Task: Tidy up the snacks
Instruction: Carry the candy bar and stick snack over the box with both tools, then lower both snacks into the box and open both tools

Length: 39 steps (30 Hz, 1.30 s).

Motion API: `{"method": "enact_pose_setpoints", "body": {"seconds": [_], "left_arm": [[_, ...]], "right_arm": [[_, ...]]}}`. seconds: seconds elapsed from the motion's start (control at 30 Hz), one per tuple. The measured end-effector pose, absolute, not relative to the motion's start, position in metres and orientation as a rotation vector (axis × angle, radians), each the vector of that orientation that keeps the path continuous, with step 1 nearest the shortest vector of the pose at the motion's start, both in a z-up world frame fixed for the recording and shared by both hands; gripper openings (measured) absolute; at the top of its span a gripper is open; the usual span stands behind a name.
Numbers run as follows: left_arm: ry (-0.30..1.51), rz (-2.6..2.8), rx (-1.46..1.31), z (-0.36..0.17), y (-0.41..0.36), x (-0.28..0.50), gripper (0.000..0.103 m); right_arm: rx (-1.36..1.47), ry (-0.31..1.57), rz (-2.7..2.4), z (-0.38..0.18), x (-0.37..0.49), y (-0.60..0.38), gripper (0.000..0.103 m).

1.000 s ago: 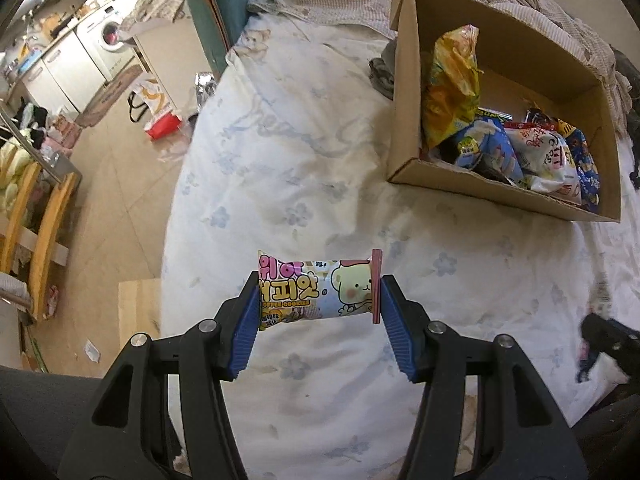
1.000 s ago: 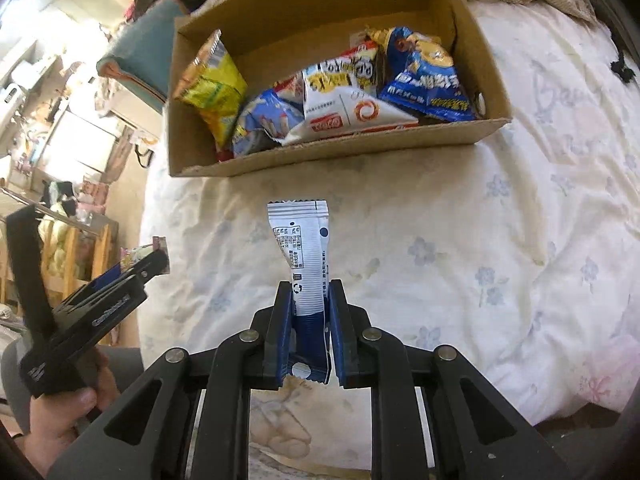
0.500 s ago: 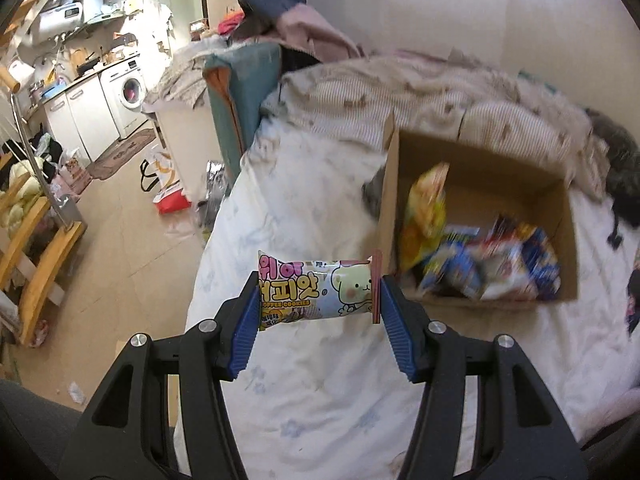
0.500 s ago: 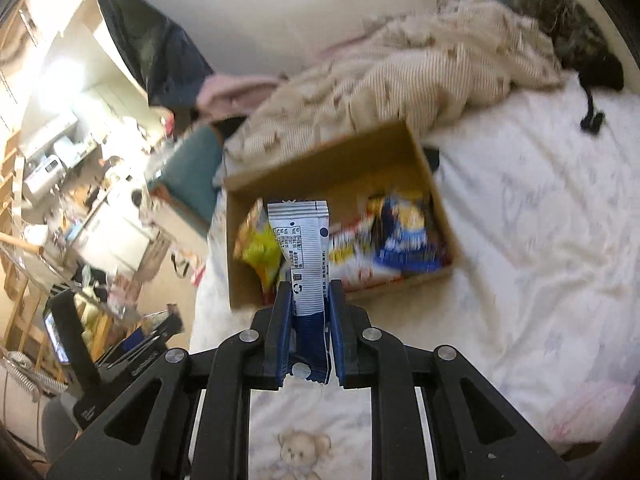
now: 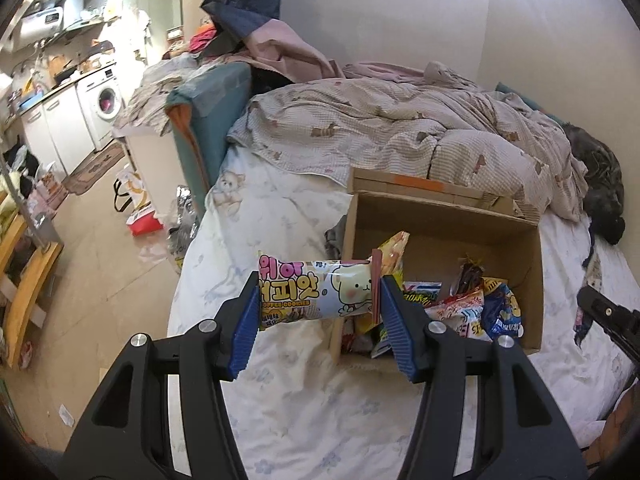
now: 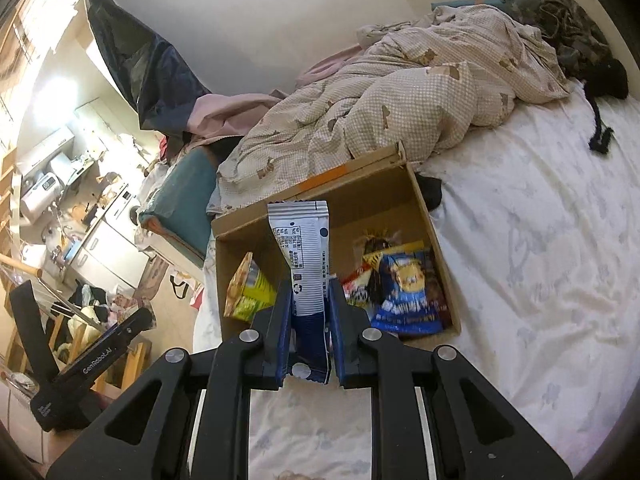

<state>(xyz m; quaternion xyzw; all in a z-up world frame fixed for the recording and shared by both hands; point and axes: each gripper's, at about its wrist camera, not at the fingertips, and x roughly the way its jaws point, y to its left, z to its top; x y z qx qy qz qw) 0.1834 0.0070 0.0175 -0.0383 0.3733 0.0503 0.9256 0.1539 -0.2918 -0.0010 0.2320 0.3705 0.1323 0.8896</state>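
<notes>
The cookie pack (image 5: 316, 294) was clamped lengthwise by the left gripper (image 5: 316, 312); the white sachet (image 6: 306, 268) was pinched low by the right gripper (image 6: 309, 320). Both were judged light, crinkly, crushable.

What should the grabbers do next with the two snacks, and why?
Probably carry both forward over the cardboard box and let go. The left gripper holds the cookie pack, the right gripper the white-and-blue packet, and other snacks already lie in that box.

Plain pale walls (image 5: 400, 20) back a bed (image 5: 280, 420) with a floral white sheet and rumpled checked quilt (image 5: 400, 132). Left, beige floor (image 5: 92, 248) runs to a washing machine (image 5: 105, 102) among white cabinets (image 5: 60, 128).
</notes>
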Motion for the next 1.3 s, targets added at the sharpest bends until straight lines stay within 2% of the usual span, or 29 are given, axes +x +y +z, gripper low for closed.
{"method": "enact_pose_setpoints", "body": {"seconds": [0.37,0.67,0.9,1.3], "left_arm": [[0.757,0.051,-0.022,0.016,-0.021,0.23,0.053],[0.819,0.004,0.005,-0.018,-0.047,0.265,0.053],[0.856,-0.027,0.037,-0.041,-0.055,0.276,0.054],[0.848,-0.032,0.034,-0.04,-0.055,0.279,0.058]], "right_arm": [[0.439,0.825,0.271,-0.016,0.203,-0.283,0.019],[0.423,0.9,0.26,-0.038,0.238,-0.278,0.019],[0.433,0.985,0.28,-0.059,0.251,-0.272,0.019],[0.526,1.03,0.279,-0.069,0.255,-0.276,0.022]]}}
